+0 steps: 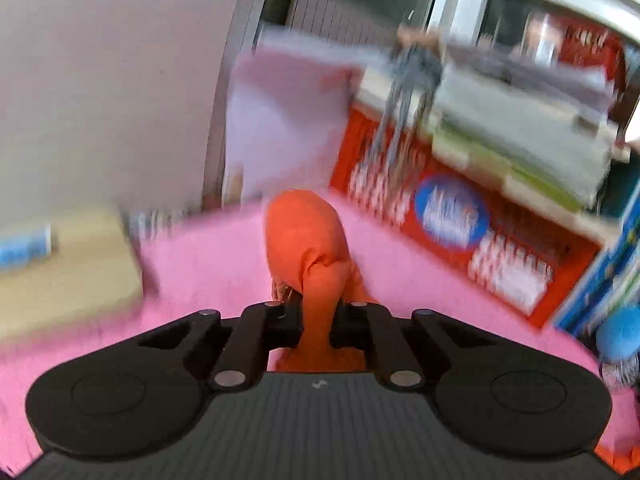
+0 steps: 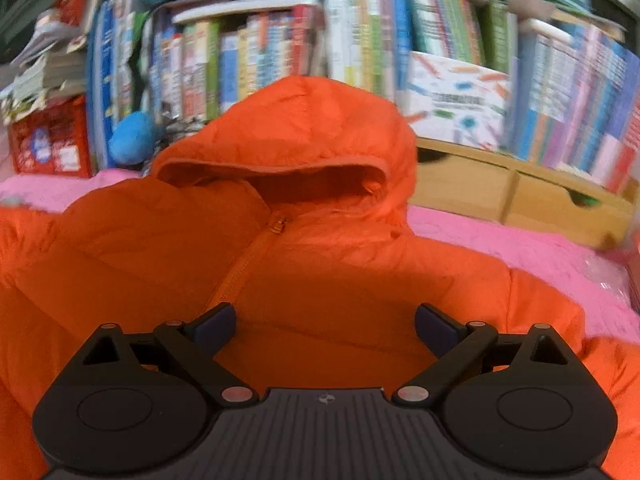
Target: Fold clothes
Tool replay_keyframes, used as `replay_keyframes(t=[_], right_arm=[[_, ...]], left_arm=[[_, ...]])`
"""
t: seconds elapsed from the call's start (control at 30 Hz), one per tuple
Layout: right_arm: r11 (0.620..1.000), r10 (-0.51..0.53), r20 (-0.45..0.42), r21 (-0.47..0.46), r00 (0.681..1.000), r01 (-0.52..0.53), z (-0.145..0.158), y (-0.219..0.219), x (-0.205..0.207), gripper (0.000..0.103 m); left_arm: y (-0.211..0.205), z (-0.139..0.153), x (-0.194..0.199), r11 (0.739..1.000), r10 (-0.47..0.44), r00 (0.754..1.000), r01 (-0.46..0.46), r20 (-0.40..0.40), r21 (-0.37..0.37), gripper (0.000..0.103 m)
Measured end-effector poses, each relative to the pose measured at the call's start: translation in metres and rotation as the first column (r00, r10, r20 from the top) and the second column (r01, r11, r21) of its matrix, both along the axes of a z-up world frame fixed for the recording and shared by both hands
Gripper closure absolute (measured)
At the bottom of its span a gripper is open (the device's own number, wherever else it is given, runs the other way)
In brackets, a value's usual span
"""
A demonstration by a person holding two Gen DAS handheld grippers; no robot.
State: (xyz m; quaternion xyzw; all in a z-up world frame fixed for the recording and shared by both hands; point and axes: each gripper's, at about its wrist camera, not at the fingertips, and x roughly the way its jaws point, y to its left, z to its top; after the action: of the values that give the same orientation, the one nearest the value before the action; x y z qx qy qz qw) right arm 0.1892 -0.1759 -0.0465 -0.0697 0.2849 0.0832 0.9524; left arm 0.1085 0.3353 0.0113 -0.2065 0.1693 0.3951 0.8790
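An orange hooded puffer jacket (image 2: 304,264) lies face up on a pink bedspread (image 2: 532,244), zipped, its hood (image 2: 304,132) toward the bookshelves. My right gripper (image 2: 325,322) hovers over the jacket's chest, jaws wide open with nothing pinched between them. In the left wrist view my left gripper (image 1: 318,322) is shut on a bunched fold of the orange jacket (image 1: 308,236), probably a sleeve, which rises between the pads above the pink bedspread (image 1: 208,256). This view is blurred.
Packed bookshelves (image 2: 360,40) with blue plush toys (image 2: 132,140) line the far side. A wooden drawer unit (image 2: 520,196) stands at the right. In the left wrist view, a red box (image 1: 452,212), stacked books (image 1: 520,128) and a cardboard box (image 1: 68,272) border the bed.
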Motion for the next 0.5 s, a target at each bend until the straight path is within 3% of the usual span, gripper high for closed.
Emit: replay_keyframes(t=[0.07, 0.13, 0.2, 0.33, 0.43, 0.5], right_arm=[[1.0, 0.027, 0.012, -0.01, 1.0, -0.027, 0.003, 0.013, 0.008, 0.007], [0.999, 0.048, 0.024, 0.008, 0.999, -0.048, 0.01, 0.025, 0.013, 0.007], [0.998, 0.069, 0.027, 0.012, 0.997, -0.069, 0.011, 0.036, 0.019, 0.007], [0.995, 0.092, -0.01, -0.025, 0.996, -0.092, 0.001, 0.049, 0.034, 0.004], [0.996, 0.072, 0.0, -0.049, 0.997, -0.072, 0.007, 0.045, 0.032, 0.006], [0.994, 0.066, 0.059, -0.095, 0.996, -0.06, 0.016, 0.038, 0.016, 0.006]], left_arm=[[0.008, 0.019, 0.005, 0.997, 0.036, 0.999, -0.036, 0.002, 0.073, 0.093], [0.012, 0.026, 0.011, 0.978, 0.081, 0.995, -0.068, -0.057, 0.198, 0.093], [0.017, 0.019, 0.014, 0.959, 0.104, 0.986, -0.064, -0.132, 0.275, 0.092], [0.022, -0.003, 0.009, 0.971, 0.094, 0.97, -0.039, -0.226, 0.234, 0.085], [0.016, -0.008, -0.005, 0.984, 0.075, 0.971, -0.037, -0.226, 0.172, 0.077], [0.006, -0.001, -0.022, 0.986, 0.049, 0.98, -0.016, -0.194, 0.167, 0.063]])
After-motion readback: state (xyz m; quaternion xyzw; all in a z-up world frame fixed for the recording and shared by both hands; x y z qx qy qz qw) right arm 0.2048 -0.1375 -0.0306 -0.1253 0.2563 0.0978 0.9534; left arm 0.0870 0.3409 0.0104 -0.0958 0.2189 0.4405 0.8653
